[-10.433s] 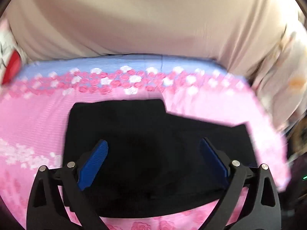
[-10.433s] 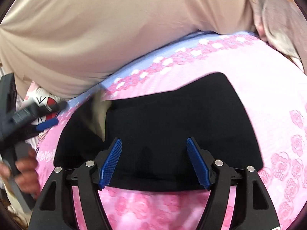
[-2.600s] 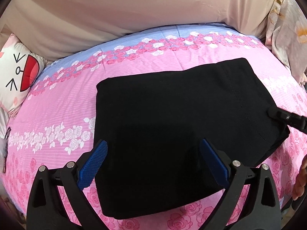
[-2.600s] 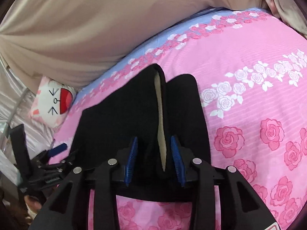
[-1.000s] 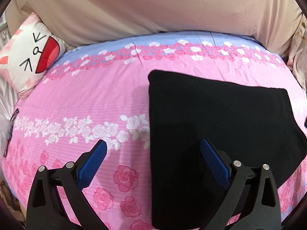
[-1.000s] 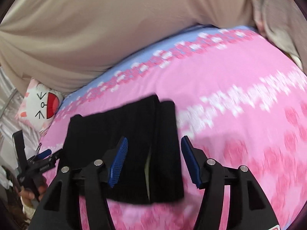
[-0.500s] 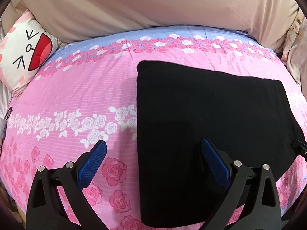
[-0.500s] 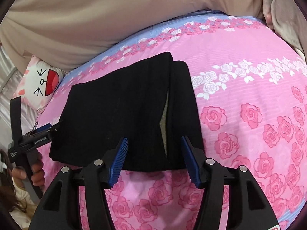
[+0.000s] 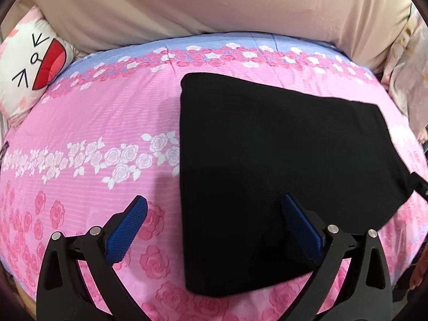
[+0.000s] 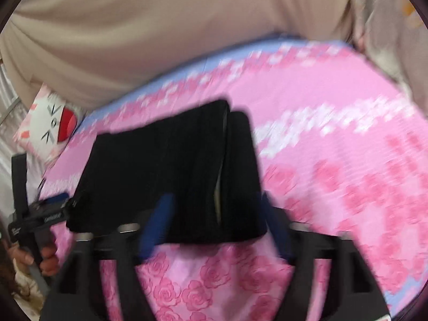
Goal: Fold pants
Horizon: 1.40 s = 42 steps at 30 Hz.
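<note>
The black pants (image 9: pixel 281 165) lie folded on the bed (image 9: pixel 88 123) ahead of both released tools, left tool (image 9: pixel 214 222) and right tool (image 10: pixel 214 214), so probably only smoothing remains.

The folded black fabric pants (image 9: pixel 281 165) lie flat on the pink rose-patterned bed cover (image 9: pixel 88 123), toward the right half of the bed in the left wrist view, with the white cat-face cushion (image 9: pixel 29 67) well apart at the bed's far left corner and the beige draped cloth (image 9: pixel 214 5) behind the bed. The left hand-held gripper (image 9: pixel 211 230) hovers spread over the pants' near left edge, one finger over the cover, the other over the pants. The right hand-held gripper (image 10: pixel 214 222) sits at the pants' opposite end, its spread fingers either side of that edge.
</note>
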Motion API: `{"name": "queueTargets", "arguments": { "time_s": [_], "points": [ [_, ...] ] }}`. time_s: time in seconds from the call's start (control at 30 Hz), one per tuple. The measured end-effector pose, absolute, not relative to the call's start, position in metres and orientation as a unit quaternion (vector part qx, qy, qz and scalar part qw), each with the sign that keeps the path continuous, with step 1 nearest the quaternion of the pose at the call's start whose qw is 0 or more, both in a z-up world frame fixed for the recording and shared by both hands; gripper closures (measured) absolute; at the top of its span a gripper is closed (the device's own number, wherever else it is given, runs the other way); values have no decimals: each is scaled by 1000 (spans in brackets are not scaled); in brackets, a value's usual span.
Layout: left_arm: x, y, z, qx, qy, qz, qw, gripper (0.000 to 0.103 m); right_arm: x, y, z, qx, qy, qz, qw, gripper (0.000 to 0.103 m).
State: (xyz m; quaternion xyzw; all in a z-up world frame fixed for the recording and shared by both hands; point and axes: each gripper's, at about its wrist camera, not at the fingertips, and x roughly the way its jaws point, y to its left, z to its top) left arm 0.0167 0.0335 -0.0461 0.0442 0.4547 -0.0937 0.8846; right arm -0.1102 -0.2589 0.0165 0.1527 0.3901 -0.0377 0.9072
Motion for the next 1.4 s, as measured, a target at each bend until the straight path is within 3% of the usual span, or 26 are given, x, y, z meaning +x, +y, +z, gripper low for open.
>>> {"name": "queueTargets", "arguments": {
  "time_s": [0.4, 0.57, 0.67, 0.93, 1.0, 1.03, 1.07, 1.13, 1.2, 1.4],
  "points": [
    [-1, 47, -53, 0, 488, -113, 866, 5, -115, -286, -15, 280, 425, -16, 861, 24],
    [9, 60, -73, -126, 543, -217, 801, 5, -117, -291, -30, 334, 434, 20, 837, 21],
    [16, 69, -75, -168, 536, -220, 797, 5, -118, -294, -33, 362, 419, 37, 832, 17],
    [16, 42, -81, -120, 518, -177, 828, 5, -90, -276, -35, 356, 408, 61, 839, 16],
    [17, 33, -85, -109, 498, -166, 844, 5, -84, -268, -36, 335, 402, 48, 851, 23],
    [18, 29, -87, -100, 489, -163, 851, 5, -81, -266, -38, 323, 403, 34, 855, 40],
    [18, 27, -88, -93, 485, -158, 855, 6, -80, -267, -39, 325, 403, 29, 855, 44],
    [17, 28, -87, -96, 479, -166, 856, 37, -80, -272, -41, 352, 397, 42, 847, 56],
    [21, 35, -85, -124, 485, -183, 846, 58, -82, -271, -40, 349, 397, 41, 848, 58],
    [16, 36, -77, -129, 496, -199, 835, 65, -94, -267, -24, 356, 391, 56, 847, 66]
  ]
}}
